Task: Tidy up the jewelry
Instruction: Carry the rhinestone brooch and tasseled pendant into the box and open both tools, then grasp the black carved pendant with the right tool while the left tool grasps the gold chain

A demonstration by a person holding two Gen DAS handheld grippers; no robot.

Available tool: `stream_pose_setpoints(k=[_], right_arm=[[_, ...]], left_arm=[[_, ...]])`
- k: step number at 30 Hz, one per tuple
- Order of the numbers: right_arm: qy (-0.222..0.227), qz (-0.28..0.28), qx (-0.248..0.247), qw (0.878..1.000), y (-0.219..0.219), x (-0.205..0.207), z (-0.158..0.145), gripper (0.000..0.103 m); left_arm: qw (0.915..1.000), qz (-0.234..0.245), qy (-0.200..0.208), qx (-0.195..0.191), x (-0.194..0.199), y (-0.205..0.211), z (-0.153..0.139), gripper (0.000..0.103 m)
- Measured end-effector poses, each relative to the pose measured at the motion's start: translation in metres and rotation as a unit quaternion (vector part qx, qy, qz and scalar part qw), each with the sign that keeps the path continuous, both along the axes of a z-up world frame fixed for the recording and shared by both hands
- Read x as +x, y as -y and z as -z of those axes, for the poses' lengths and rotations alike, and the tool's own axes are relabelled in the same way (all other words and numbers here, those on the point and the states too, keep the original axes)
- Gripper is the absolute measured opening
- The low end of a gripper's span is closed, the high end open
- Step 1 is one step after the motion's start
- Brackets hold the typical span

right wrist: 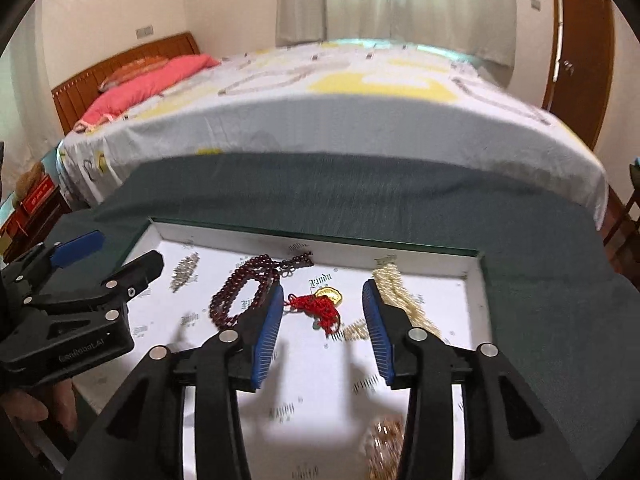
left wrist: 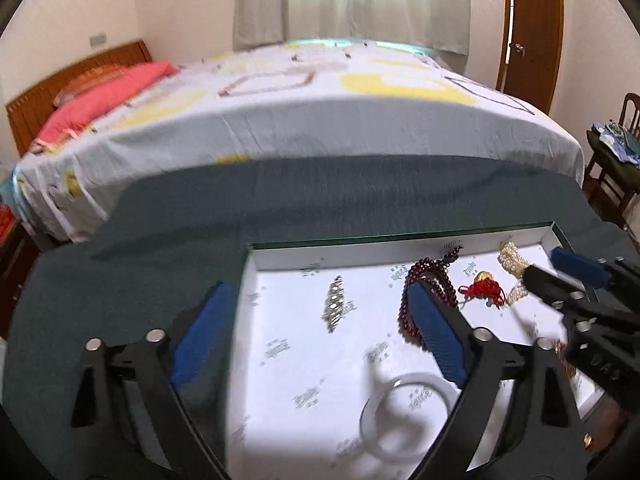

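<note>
1. While my left gripper hovers with fingers spread wide and empty over the white tray, a silver chain lies between them.
2. My right gripper hangs half open, holding nothing, above the red-corded gold pendant.
3. Dark red beads and a pearl strand flank it.

A bed fills the middle of the room, spread with a pale sheet printed in yellow and grey shapes, with a pink pillow at its left end against a slatted wooden headboard. Behind the bed, light curtains hang over a bright window in a cream wall, and to the bed's right stand a brown wooden door and a dark wooden chair piled with cloth. In front of the bed lies a dark green cloth-covered surface.
</note>
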State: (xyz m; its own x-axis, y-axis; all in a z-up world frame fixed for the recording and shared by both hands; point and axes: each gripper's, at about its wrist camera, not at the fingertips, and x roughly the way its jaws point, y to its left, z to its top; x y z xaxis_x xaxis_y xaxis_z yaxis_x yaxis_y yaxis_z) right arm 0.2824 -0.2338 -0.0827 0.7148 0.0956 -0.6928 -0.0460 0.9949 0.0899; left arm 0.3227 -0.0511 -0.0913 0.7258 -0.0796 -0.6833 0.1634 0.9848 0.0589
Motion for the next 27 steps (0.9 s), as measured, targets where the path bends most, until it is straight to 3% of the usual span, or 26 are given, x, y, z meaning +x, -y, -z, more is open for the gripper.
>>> stream_pose_setpoints(k=[5,12,20,27], right_arm=[[0.021,0.001,-0.002,1.0,-0.002,-0.042,-0.01,0.043],[0.016,-0.011,0.0,1.0,-0.011,-0.099,0.0,0.043],[-0.012,-0.049,0.005,0.999,-0.036,-0.138,0.021,0.043],[-0.052,-0.08,0.001,0.995,-0.057,-0.149,0.052,0.032]], left_arm=[[1.0,0.004,0.007,0.004,-0.031,-0.009,-0.007,0.091],[0.9998,-0.015,0.009,0.006,-0.084,-0.028,-0.007,0.091],[0.999,-0.025,-0.01,0.035,-0.137,-0.054,0.005,0.091],[0.9973,-0.048,-0.034,0.043,-0.161,-0.078,0.018,0.091]])
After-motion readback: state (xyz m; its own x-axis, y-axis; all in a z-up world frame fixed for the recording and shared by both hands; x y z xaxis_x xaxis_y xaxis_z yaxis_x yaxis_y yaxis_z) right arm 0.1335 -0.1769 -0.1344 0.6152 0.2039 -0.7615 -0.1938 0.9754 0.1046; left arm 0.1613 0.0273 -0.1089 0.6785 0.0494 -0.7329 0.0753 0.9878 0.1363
